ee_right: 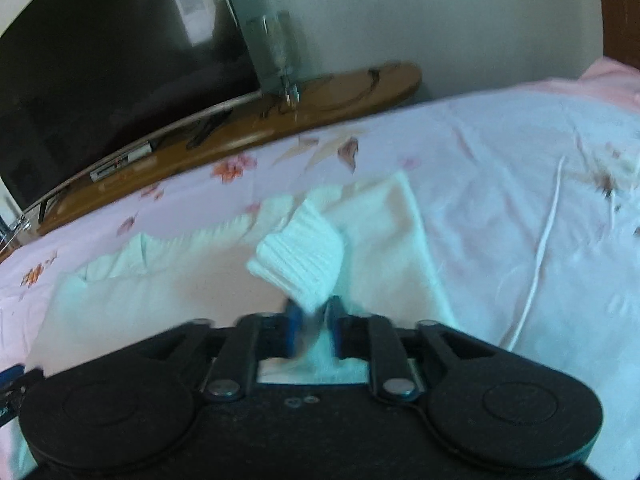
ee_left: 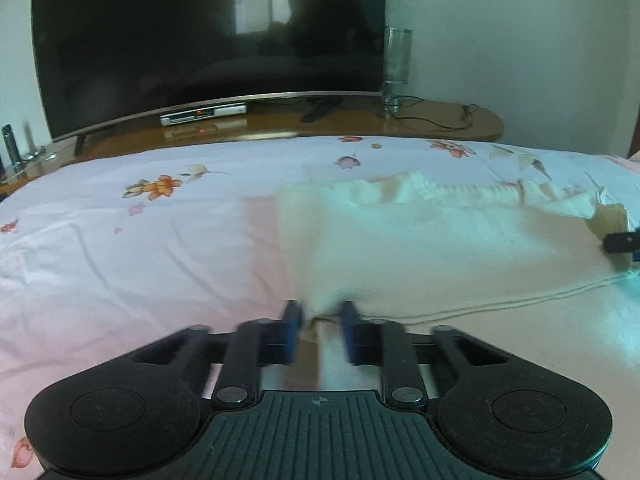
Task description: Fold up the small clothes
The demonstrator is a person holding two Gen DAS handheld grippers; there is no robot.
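A cream knitted sweater (ee_left: 420,240) lies flat on the bed, its ribbed hem at the far side. My left gripper (ee_left: 320,312) is at the sweater's near left corner, its blue fingers (ee_left: 294,314) a little apart with cloth between them; the grip is blurred. My right gripper (ee_right: 314,312) is shut on the sweater's ribbed cuff (ee_right: 300,260), which stands up above the sweater body (ee_right: 160,292). The right gripper's tip also shows at the right edge of the left wrist view (ee_left: 624,242).
The bed has a pink floral sheet (ee_left: 140,240). Behind it stands a wooden stand (ee_left: 360,120) with a large dark TV (ee_left: 200,40), a set-top box (ee_left: 204,114) and a glass lamp (ee_left: 396,64). A white cable (ee_right: 544,248) lies on the sheet at right.
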